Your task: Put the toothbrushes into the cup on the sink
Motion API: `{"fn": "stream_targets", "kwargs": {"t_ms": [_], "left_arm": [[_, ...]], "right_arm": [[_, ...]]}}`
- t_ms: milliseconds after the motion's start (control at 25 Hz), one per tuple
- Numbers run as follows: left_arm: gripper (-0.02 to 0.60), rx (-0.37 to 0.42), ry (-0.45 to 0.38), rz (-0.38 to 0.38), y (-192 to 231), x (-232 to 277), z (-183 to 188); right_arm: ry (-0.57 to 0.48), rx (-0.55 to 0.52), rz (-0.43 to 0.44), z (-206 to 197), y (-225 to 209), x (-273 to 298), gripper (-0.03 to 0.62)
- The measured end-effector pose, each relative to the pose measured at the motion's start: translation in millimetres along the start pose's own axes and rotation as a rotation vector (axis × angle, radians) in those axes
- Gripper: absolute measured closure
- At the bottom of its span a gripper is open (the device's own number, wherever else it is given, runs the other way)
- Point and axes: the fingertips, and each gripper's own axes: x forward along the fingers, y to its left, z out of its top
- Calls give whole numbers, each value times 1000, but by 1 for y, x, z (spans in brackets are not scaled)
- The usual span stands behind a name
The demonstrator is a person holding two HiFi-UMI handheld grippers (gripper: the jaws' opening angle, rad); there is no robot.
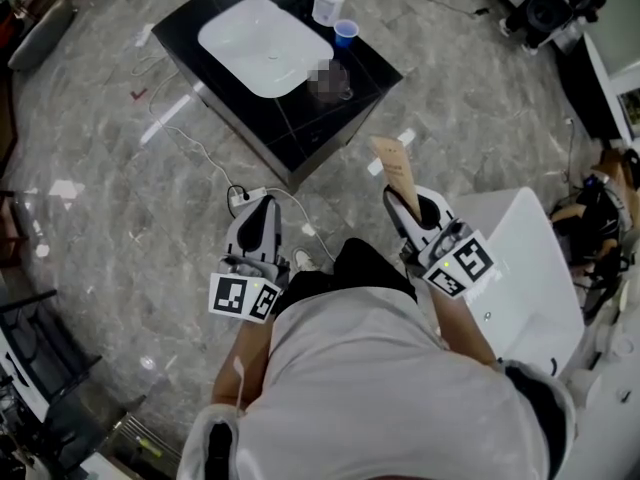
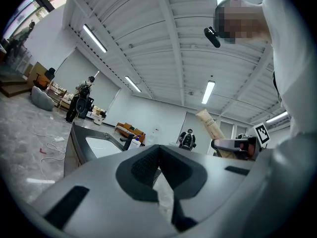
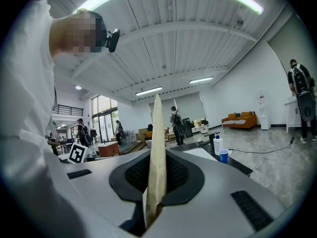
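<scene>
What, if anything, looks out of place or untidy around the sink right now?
A white cable lies loose on the floor beside the sink counter, trailing towards a power strip just ahead of the person: a possible trip hazard. The blue cup stands upright on the counter.

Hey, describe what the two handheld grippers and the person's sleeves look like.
Both the left gripper and the right gripper have pale grey shells and black ribbed pads that taper to a point. Each carries a white cube printed with black square markers. The person wears a light grey shirt.
</scene>
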Motion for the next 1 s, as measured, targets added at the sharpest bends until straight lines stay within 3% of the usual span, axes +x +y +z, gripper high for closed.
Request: {"fn": "stream_targets", "kwargs": {"t_ms": [400, 640, 1000], "left_arm": [[578, 36, -33, 78, -8, 23, 8], [578, 30, -42, 106, -14, 48, 5], [578, 7, -46, 176, -11, 53, -2]], "right_arm": [[9, -13, 68, -1, -44, 17, 546], [64, -48, 52, -7, -96, 30, 546], [166, 23, 44, -42, -159, 78, 545]]}}
